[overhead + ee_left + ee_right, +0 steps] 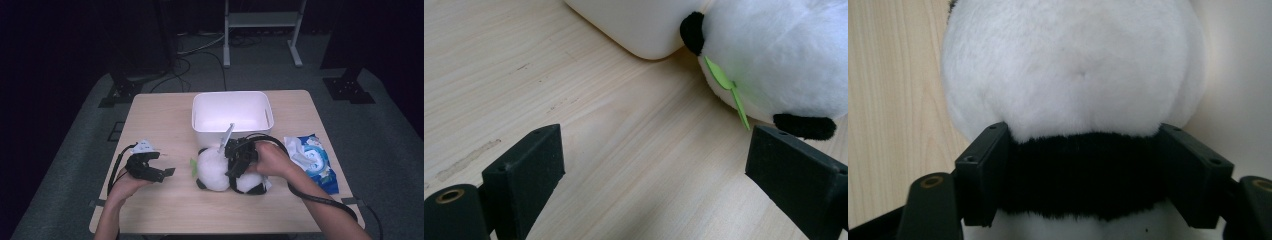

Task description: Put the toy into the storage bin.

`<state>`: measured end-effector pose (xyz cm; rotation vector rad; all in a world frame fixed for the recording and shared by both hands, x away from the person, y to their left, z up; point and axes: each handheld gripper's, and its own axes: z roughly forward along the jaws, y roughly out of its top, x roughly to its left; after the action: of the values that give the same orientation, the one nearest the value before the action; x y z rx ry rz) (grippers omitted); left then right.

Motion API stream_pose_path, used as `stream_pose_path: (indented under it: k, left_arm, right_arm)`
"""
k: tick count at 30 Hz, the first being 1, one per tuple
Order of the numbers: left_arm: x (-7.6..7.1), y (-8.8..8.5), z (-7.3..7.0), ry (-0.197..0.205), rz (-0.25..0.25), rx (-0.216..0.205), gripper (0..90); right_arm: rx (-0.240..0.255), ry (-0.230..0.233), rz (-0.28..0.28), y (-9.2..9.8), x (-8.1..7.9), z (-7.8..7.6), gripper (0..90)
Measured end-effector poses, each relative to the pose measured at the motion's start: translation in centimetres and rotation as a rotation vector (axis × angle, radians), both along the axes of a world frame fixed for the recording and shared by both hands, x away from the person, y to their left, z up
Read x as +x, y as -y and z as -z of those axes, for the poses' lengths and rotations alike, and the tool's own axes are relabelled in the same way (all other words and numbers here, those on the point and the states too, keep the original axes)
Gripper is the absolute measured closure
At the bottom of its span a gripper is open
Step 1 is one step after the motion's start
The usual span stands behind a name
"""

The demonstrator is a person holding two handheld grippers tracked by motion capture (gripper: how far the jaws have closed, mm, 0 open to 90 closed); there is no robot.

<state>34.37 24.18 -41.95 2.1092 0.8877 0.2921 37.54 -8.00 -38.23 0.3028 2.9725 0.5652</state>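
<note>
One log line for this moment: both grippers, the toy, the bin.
right gripper: fingers clamped on plush panda at black band | left gripper: open, nothing held, over table | white bin: behind panda

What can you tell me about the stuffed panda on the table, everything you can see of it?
The stuffed panda is a round plush toy, fluffy white with black ears, limbs and a black band between head and body. A small green leaf sticks out at its left side. It lies on the wooden table, right in front of the white bin and against its corner. The right gripper straddles the black band, its jaws pressing the fur on both sides.
</note>
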Motion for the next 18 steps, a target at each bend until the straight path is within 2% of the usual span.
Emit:
stream_pose_path:
  k: [14, 18]
  left_arm:
    - [0.06, -0.05, 0.12, -0.001, -0.003, -0.004, 7.4]
    - [0.1, -0.09, 0.18, -0.006, -0.004, -0.003, 7.4]
  right_arm:
    - [0.007, 0.031, -0.009, 0.01, -0.62, -0.03, 46.8]
    - [0.016, 0.017, 0.007, 0.19, -0.69, -0.4, 50.2]
